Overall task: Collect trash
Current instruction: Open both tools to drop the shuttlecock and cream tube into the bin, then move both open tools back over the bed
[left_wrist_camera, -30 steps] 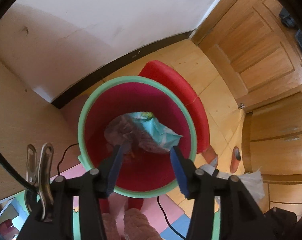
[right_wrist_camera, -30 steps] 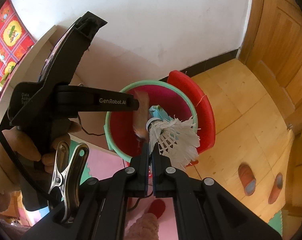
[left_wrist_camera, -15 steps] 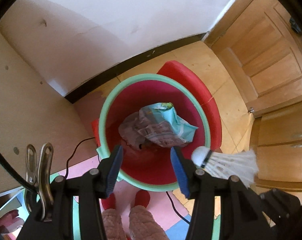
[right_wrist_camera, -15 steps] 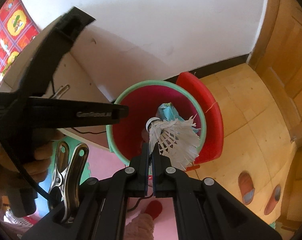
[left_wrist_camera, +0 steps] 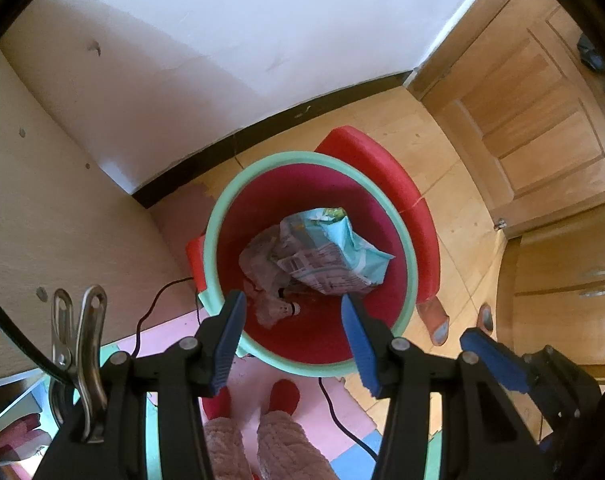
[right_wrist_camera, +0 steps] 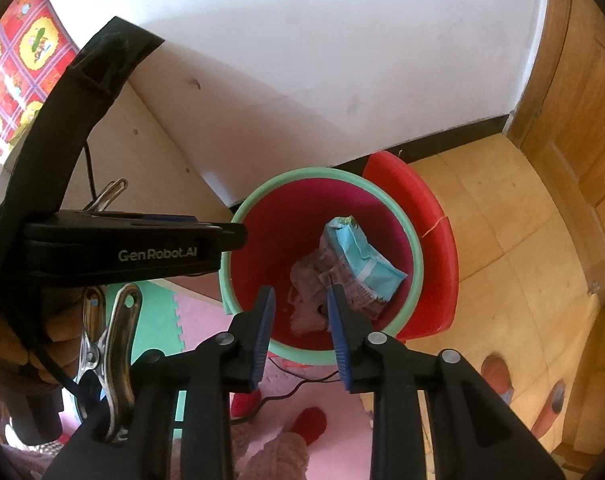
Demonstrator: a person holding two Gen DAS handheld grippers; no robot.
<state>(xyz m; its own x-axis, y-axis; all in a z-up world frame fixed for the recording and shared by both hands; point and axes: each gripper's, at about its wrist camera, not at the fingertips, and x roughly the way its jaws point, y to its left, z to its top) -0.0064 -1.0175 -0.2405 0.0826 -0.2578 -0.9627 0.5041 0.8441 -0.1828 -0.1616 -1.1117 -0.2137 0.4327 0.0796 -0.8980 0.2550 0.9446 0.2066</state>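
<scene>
Over the red bin (left_wrist_camera: 222, 236) with the green rim, we let go of the shuttlecock (left_wrist_camera: 284, 309): a moment earlier our right gripper (right_wrist_camera: 300, 330) pinched it above the opening, and now its jaws were spreading with nothing between them. The shuttlecock lay at the bottom beside the crumpled blue wrapper (left_wrist_camera: 334, 252). Our left gripper (left_wrist_camera: 292, 340) hung half-spread and empty over the rim. That piece of trash looked collected.

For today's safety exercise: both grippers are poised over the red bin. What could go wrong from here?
The black cable trails across the mat by the person's slippers, so a step might snag it. The right gripper, jaws opening and empty, hangs near the bin rim beside the left gripper; they could knock together.
</scene>
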